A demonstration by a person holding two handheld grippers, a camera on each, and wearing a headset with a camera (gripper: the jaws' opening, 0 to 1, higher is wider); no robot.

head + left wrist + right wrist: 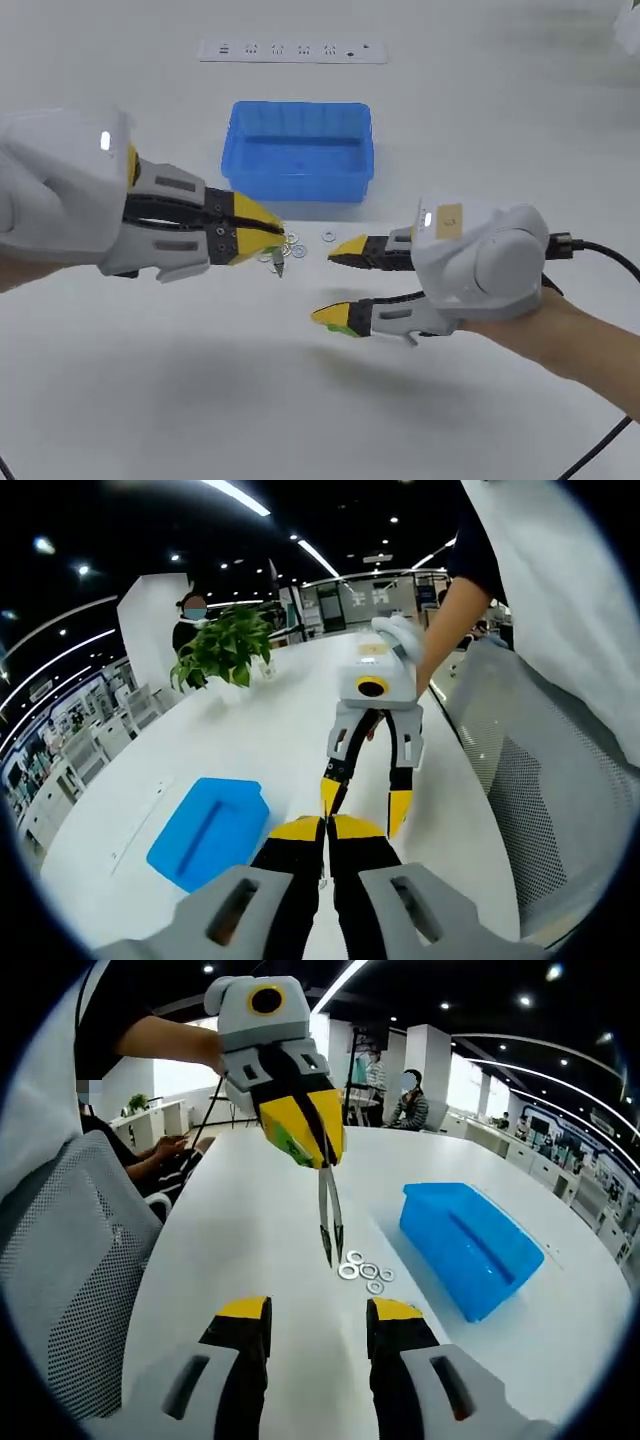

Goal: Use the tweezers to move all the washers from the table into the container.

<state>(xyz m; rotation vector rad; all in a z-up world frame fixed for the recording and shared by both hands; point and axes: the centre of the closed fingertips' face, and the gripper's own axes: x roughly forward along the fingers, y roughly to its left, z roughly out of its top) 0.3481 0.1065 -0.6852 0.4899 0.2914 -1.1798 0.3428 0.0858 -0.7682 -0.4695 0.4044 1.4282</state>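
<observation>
My left gripper (272,236) is shut on thin metal tweezers (278,264), whose tips point down at the table beside a small cluster of washers (293,246). One more washer (329,236) lies apart to the right. In the right gripper view the tweezers (329,1212) hang from the left gripper (318,1150), tips just left of the washers (365,1270). My right gripper (338,282) stands open and holds nothing, facing the left one. The blue container (300,150) sits behind the washers and looks empty.
A white power strip (293,50) lies at the table's far edge. A black cable (600,260) trails from the right gripper. A potted plant (222,650) stands far down the table. A mesh chair (70,1260) sits beside the table, and people sit further back.
</observation>
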